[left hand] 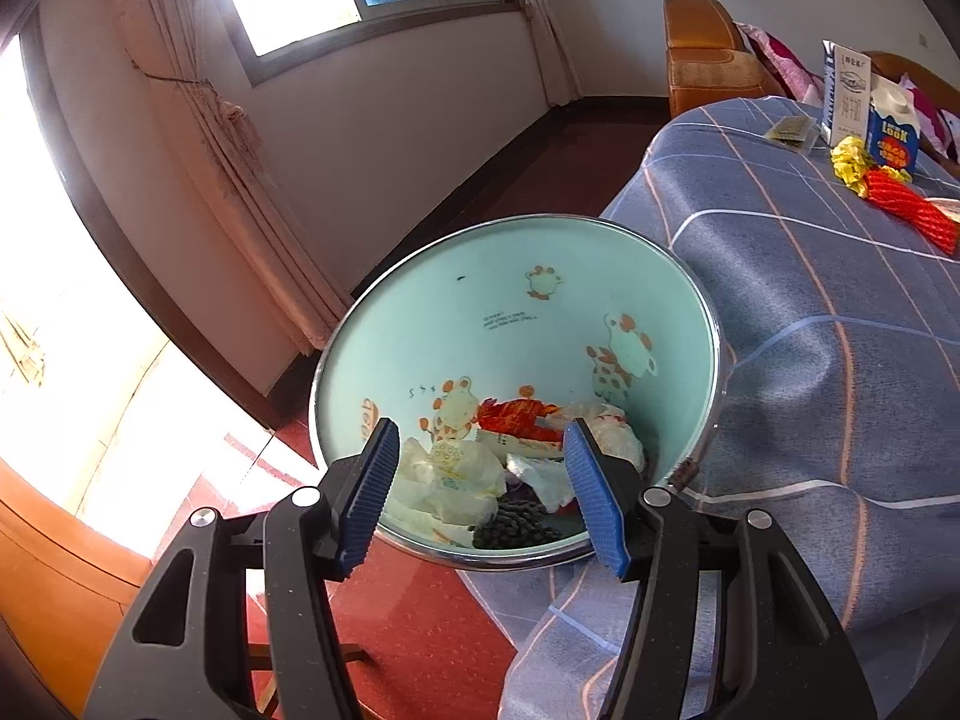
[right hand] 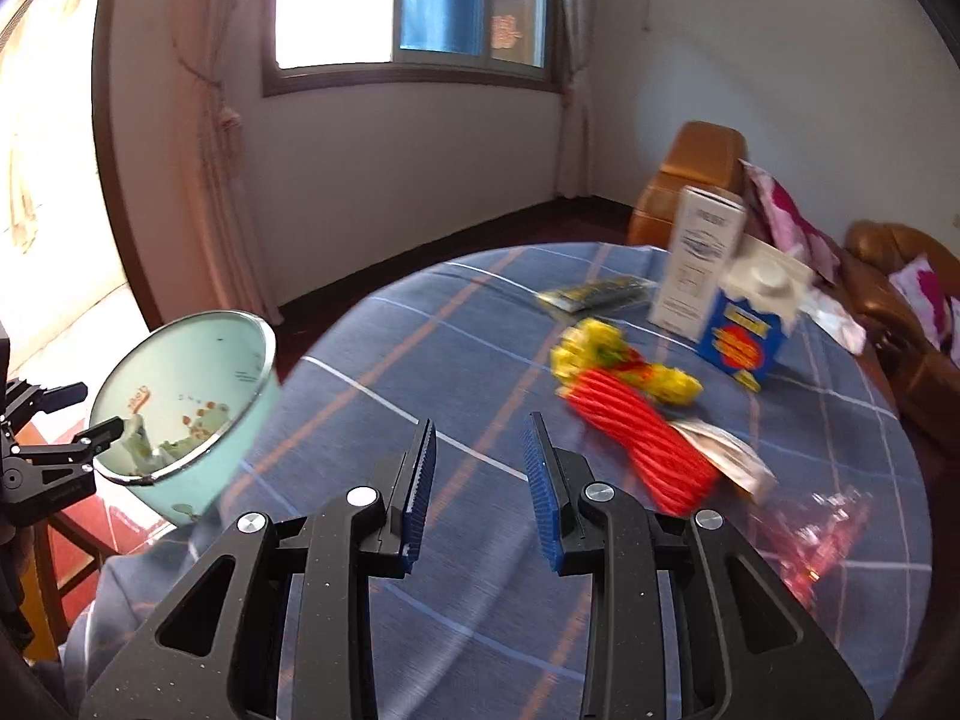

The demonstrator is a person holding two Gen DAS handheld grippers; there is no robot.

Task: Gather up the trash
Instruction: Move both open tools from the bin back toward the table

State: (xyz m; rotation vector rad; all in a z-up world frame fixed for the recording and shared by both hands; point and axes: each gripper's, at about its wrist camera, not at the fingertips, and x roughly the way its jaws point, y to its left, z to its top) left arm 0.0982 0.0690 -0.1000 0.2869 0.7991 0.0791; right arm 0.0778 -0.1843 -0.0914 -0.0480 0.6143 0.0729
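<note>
1. The mint-green basin (left hand: 516, 324), printed with cartoon animals, sits tilted at the edge of the table (left hand: 810, 360), which wears a blue plaid cloth.
2. Inside the basin lie crumpled white wrappers (left hand: 456, 468), a red wrapper (left hand: 519, 414) and a dark bundle (left hand: 516, 525).
3. The left gripper (left hand: 483, 489) is spread wide, its blue pads at the basin's near rim with the trash showing between them. Whether it grips the rim cannot be told from its own view; in the right wrist view the left gripper (right hand: 105, 432) shows 1 finger reaching in over the basin (right hand: 198, 396) rim.
4. The right gripper (right hand: 478, 489) hovers over the cloth beside the basin, jaws parted about halfway, holding nothing.
5. Farther across the table from the basin lie a red ribbed wrapper (right hand: 645, 450) touching a yellow crumpled wrapper (right hand: 606, 354), a clear pinkish bag (right hand: 822, 534), a flat green packet (right hand: 594, 294), a blue carton (right hand: 750, 336) and a white box (right hand: 696, 264).
6. The right wrist view is blurred.
</note>
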